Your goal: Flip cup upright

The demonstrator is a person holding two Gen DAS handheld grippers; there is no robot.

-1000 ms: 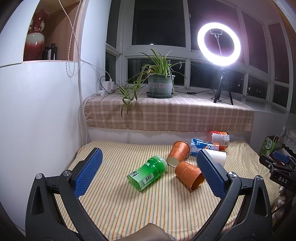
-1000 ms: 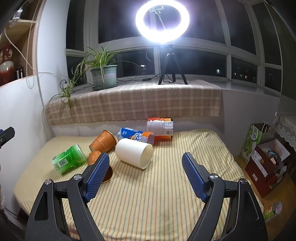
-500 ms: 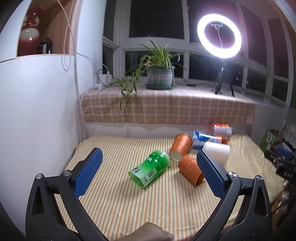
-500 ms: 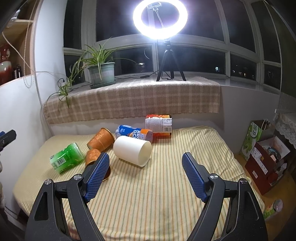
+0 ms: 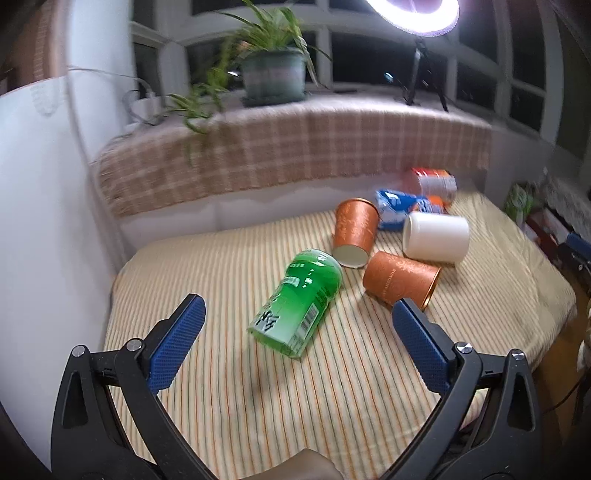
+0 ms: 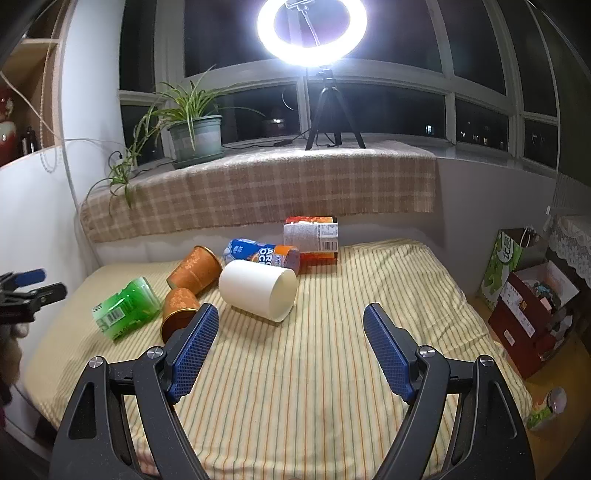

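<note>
Several cups lie on their sides on a striped bed (image 5: pixel 229 387). A green cup (image 5: pixel 299 302) lies just ahead of my open, empty left gripper (image 5: pixel 295 325). Two orange cups (image 5: pixel 354 230) (image 5: pixel 400 278) and a white cup (image 5: pixel 436 238) lie beyond it. In the right wrist view the white cup (image 6: pixel 258 290) lies ahead and left of my open, empty right gripper (image 6: pixel 290 325), with the green cup (image 6: pixel 125 308) and the orange cups (image 6: pixel 194 267) (image 6: pixel 179 308) further left.
A blue bottle (image 6: pixel 262 253) and an orange-white carton (image 6: pixel 312 236) lie at the bed's back. A plaid-covered sill (image 6: pixel 258 184) holds a potted plant (image 6: pixel 195 133) and a ring light (image 6: pixel 312 29). Boxes (image 6: pixel 532 306) stand on the floor right. A white wall (image 5: pixel 44 206) is left.
My left gripper has moved forward and tilted down towards the green cup, which now looks larger. My right gripper has edged slightly closer to the bed. The cups have not moved.
</note>
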